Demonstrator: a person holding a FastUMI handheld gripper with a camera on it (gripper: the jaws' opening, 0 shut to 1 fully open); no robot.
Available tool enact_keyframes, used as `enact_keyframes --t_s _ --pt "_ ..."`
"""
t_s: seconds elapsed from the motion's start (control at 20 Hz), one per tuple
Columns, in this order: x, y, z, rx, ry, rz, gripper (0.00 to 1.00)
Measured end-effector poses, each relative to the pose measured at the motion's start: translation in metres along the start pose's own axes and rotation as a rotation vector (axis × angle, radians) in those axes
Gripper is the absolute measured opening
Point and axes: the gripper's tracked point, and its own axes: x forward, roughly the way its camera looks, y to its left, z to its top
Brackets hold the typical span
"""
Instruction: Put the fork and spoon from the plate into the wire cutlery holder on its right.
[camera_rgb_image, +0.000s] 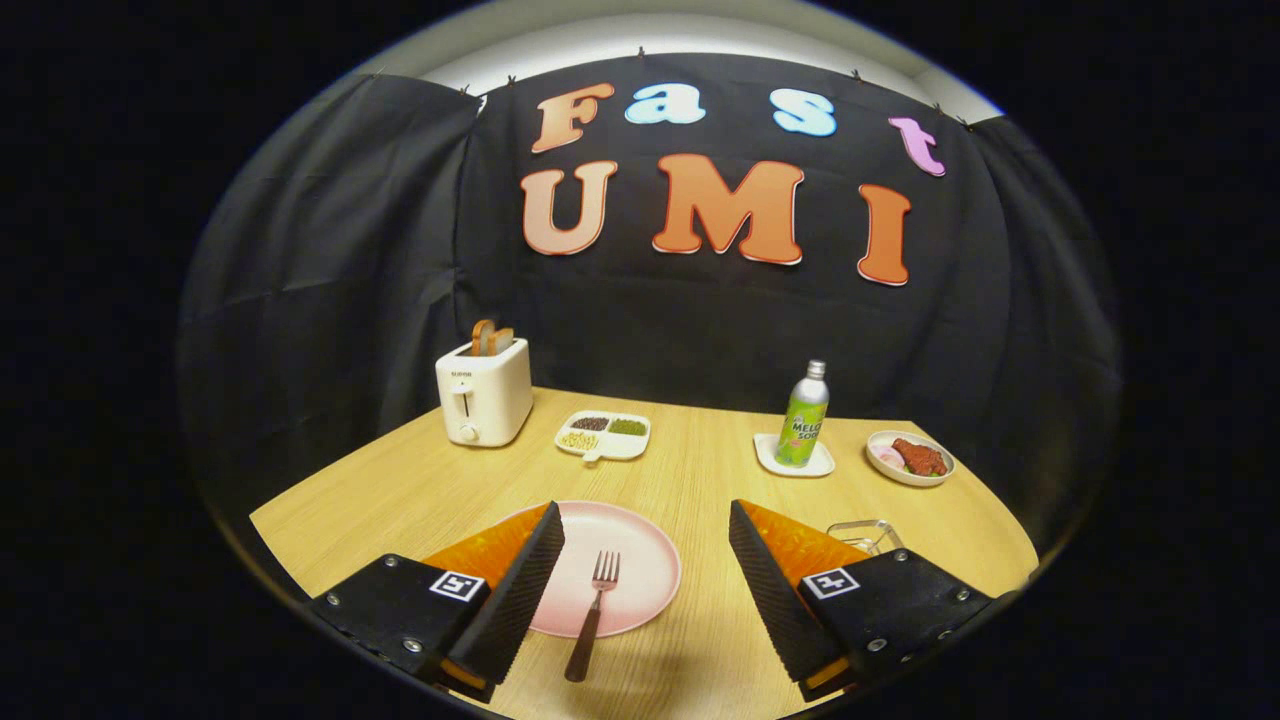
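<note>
A pink plate (640, 560) lies on the wooden table between my two fingers. A fork (594, 612) with a dark handle rests on it, tines pointing away, handle hanging over the plate's near rim. My gripper (645, 560) hovers above the plate, open wide with nothing held; the fork lies in the gap, closer to the left finger. Just beyond the right finger peeks the top of the wire cutlery holder (866, 534), mostly hidden by that finger. I see no spoon on the visible part of the plate; the left finger covers the plate's left side.
At the back of the table stand a white toaster (484, 394) with bread, a divided white dish (604, 436) of beans, a green bottle (803, 414) on a small white tray, and a bowl (910, 458) of food at the far right. Black cloth walls close the booth.
</note>
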Motion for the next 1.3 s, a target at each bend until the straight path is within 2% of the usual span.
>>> enact_keyframes --t_s 0.25,0.45,0.6,1.15,1.3 --pt "0.022 0.026 -0.043 -0.049 0.116 0.039 0.99" --pt "0.031 0.036 -0.069 -0.081 0.182 0.053 0.94" --pt "0.038 0.036 -0.083 -0.087 0.219 0.046 0.79" --pt "0.055 0.038 -0.119 -0.024 0.365 0.037 0.5" --pt "0.056 0.038 -0.129 0.028 0.412 0.041 0.37"
